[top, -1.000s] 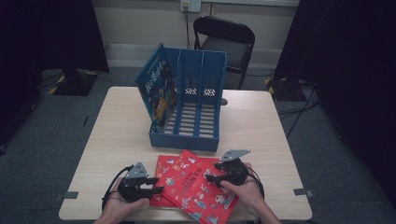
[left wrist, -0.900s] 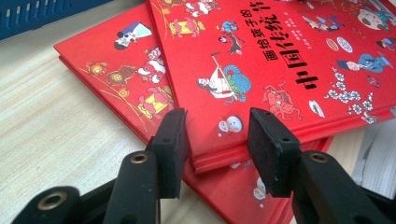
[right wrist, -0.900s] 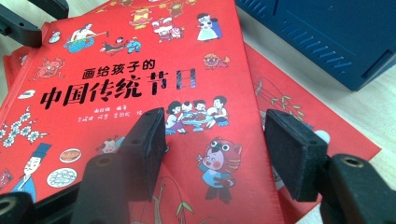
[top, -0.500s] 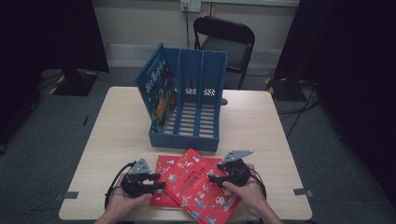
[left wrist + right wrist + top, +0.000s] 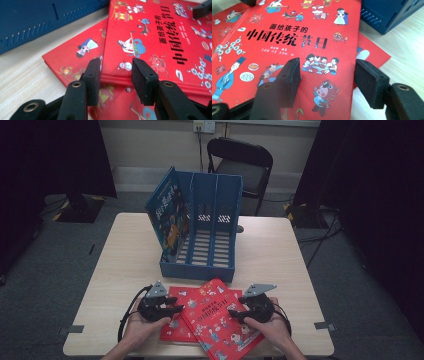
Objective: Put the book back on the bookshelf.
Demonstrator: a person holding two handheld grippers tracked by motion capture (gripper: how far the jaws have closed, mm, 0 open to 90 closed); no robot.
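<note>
Red and glossy, the top book (image 5: pixel 220 317) lies skewed across a second red book (image 5: pixel 175 320) at the lower middle of the high view, on the wooden counter (image 5: pixel 115 265) just before the blue file rack (image 5: pixel 207 232). It looks a stiff, thin hardback, probably slick, so its edges seem the best hold. The left tongs (image 5: pixel 116 77) gape narrowly at its spine edge; the right tongs (image 5: pixel 328 82) straddle its opposite edge, wide, holding nothing.

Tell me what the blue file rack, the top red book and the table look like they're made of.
Blue file rack: looks like moulded plastic, with slotted walls and a dull sheen. Top red book: printed paper cover, probably a hardback given the thick stiff edge, slightly glossy. Table: pale wood-grain surface, likely laminate rather than solid wood, matte.
</note>
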